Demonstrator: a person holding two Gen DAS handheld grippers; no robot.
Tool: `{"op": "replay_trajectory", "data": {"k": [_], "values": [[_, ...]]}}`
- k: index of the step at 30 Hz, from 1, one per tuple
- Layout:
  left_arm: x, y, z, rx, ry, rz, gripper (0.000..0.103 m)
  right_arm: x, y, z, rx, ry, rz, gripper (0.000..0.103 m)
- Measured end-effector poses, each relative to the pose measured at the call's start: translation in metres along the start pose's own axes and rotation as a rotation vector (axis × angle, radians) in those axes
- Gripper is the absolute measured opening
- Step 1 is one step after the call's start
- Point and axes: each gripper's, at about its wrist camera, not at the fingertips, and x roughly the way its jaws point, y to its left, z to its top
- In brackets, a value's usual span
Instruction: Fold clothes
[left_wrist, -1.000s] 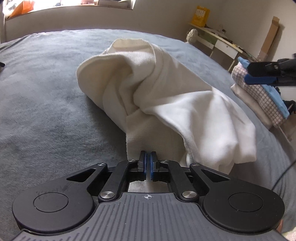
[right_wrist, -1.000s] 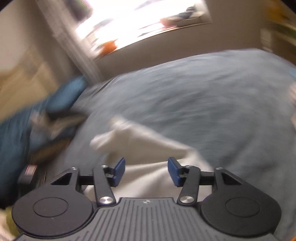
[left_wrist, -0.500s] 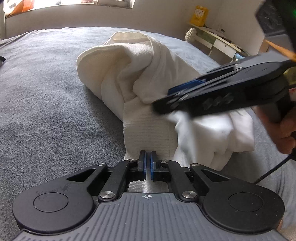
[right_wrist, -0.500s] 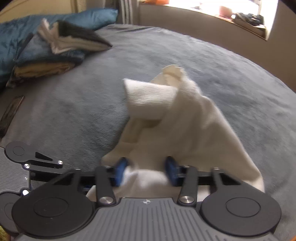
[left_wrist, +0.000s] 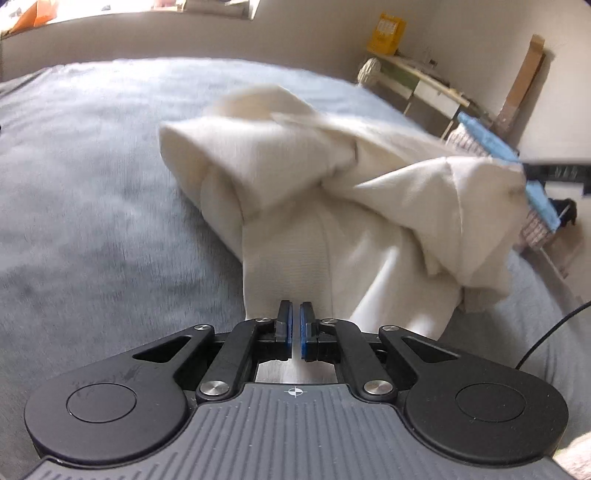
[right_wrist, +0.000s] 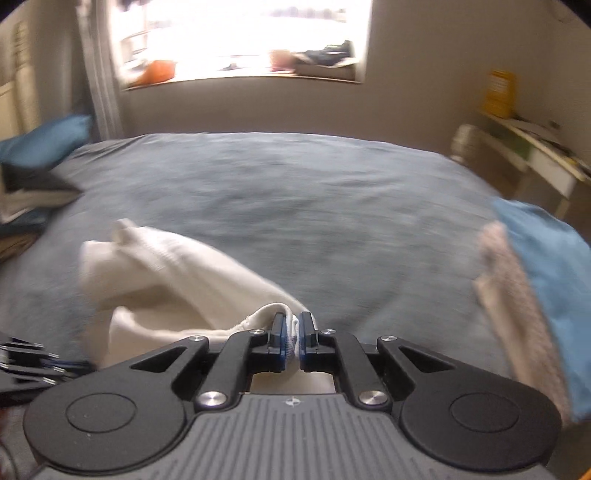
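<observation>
Both tongs, left (left_wrist: 296, 325) and right (right_wrist: 293, 334), clamped on blurred cream garment (left_wrist: 332, 206).

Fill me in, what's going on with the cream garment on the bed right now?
A person is working a cream garment on a grey bed with two handheld grippers. The left gripper is shut on the near ribbed edge. The right gripper has just been closing and now pinches another bunch of the same fabric. The garment is crumpled, not yet folded. Folded clothes are stacked at the bed's right edge.
</observation>
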Motion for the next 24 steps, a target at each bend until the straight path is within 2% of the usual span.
{"op": "replay_trajectory", "data": {"k": [5, 8, 10, 12, 13, 18, 21, 24], "values": [[-0.019, 0.003, 0.030, 0.006, -0.107, -0.006, 0.006, -0.004, -0.036, -0.009, 0.043, -0.035, -0.083, 0.006], [-0.014, -0.007, 0.053, 0.112, -0.147, 0.067, 0.020, -0.007, -0.047, -0.012, 0.075, -0.053, -0.086, 0.006], [-0.005, -0.018, 0.068, 0.225, -0.173, 0.121, 0.032, -0.008, -0.049, -0.013, 0.092, -0.065, -0.074, 0.006], [0.011, -0.027, 0.083, 0.343, -0.183, 0.152, 0.038, -0.010, -0.049, -0.013, 0.096, -0.082, -0.062, 0.006], [0.020, -0.031, 0.090, 0.397, -0.173, 0.155, 0.041, -0.013, -0.050, -0.012, 0.094, -0.092, -0.059, 0.006], [0.064, -0.042, 0.112, 0.662, -0.060, 0.111, 0.044, -0.026, -0.056, -0.009, 0.098, -0.137, -0.035, 0.006], [0.077, -0.041, 0.122, 0.768, 0.004, 0.026, 0.047, -0.029, -0.061, -0.006, 0.096, -0.150, -0.034, 0.006], [0.087, -0.036, 0.131, 0.818, 0.075, -0.054, 0.055, -0.029, -0.068, -0.004, 0.101, -0.156, -0.029, 0.005]]}}
